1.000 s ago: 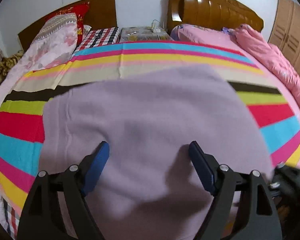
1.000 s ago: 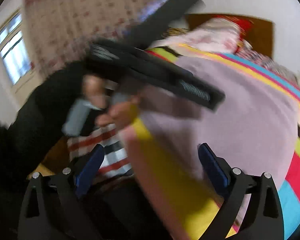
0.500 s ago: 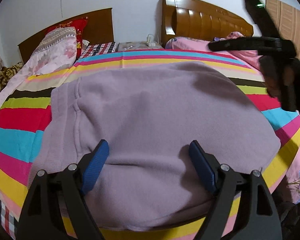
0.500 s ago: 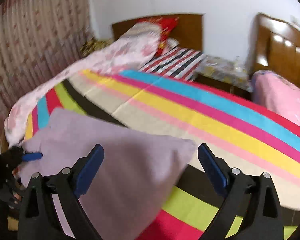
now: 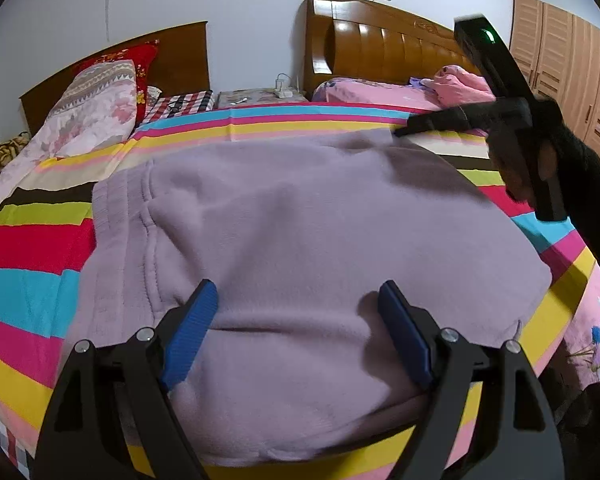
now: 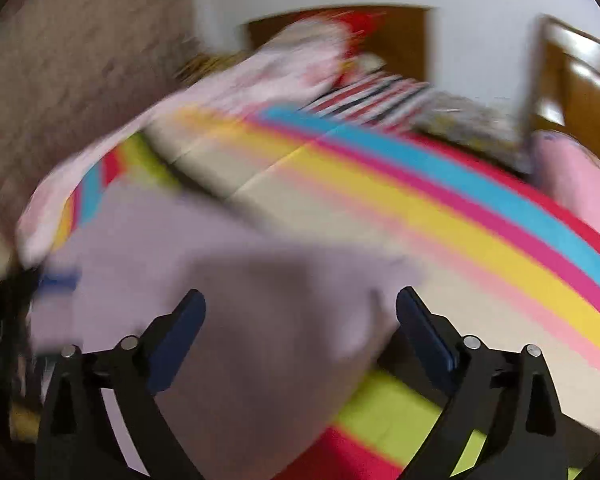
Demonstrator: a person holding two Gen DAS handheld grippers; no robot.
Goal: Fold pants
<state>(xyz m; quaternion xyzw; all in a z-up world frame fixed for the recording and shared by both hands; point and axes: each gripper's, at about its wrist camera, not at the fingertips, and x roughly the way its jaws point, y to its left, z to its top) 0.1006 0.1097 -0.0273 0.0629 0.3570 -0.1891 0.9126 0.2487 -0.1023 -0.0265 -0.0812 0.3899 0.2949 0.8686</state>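
While pants lie folded flat on striped bed, left tongs hover wide open over near edge, empty. Right tongs gape above far corner, empty, likely poised to smooth or take next fold.

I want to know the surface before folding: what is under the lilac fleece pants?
The lilac fleece pants lie on a rainbow-striped bedsheet, which shows all around them. The part of the sheet beneath them is covered.
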